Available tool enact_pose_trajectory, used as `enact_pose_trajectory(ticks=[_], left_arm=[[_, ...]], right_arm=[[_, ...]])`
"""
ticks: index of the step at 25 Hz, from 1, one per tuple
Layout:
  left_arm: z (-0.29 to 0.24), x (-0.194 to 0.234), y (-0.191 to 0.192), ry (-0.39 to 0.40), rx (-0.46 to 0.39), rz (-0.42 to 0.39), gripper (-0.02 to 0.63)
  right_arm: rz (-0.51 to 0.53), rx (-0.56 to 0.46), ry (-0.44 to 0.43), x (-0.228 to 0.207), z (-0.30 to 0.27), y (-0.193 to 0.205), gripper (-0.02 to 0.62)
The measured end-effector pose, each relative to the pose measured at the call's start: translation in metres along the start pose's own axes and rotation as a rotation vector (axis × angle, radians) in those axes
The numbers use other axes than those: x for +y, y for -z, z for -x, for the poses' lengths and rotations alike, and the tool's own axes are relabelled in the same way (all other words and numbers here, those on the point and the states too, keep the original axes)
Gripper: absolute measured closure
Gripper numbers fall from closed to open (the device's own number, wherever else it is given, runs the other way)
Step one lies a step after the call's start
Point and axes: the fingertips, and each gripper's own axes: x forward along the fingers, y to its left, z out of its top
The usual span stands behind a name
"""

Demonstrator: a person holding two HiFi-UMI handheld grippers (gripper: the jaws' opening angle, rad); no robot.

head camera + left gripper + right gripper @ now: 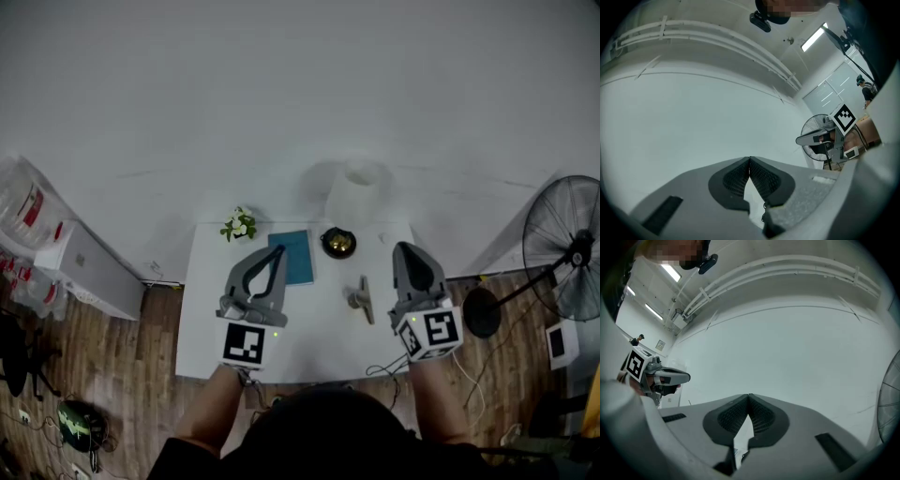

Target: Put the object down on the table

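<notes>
Grey-and-tan object (pixel 361 300), which I take to be the task's thing, lies flat on the white bench (pixel 206 347) right of centre, and nothing is touching it. It looks already set down, so the remaining risk is disturbing it.

From the left, the flower sprig (pixel 239 225) and the teal book (pixel 293 255) sit at the back, and in the head view the left gripper (pixel 277 253) overlaps the book's edge. If that gripper drops carelessly, it could nudge the book or tip the sprig. The brass bell (pixel 338 243) stands behind the object. The right gripper (pixel 409 247) appears just beside the object, so a sweep towards the middle could knock the object into the bell or off the front edge.

In its own view the left gripper (pixel 749 159) is clenched, its pads meeting with nothing between them, and it faces only bare wall. The right gripper (pixel 749 396) is likewise pressed closed and empty, tilted up at the wall.
</notes>
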Motion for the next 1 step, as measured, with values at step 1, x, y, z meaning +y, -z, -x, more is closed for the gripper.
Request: enact_pose_trajectory(ticks=[1], left_arm=[[0.0005, 0.0022, 0.0011, 0.002, -0.001, 0.001, 0.601]], right_arm=[[0.0, 0.003, -0.002, 0.0027, -0.002, 0.0004, 0.592]])
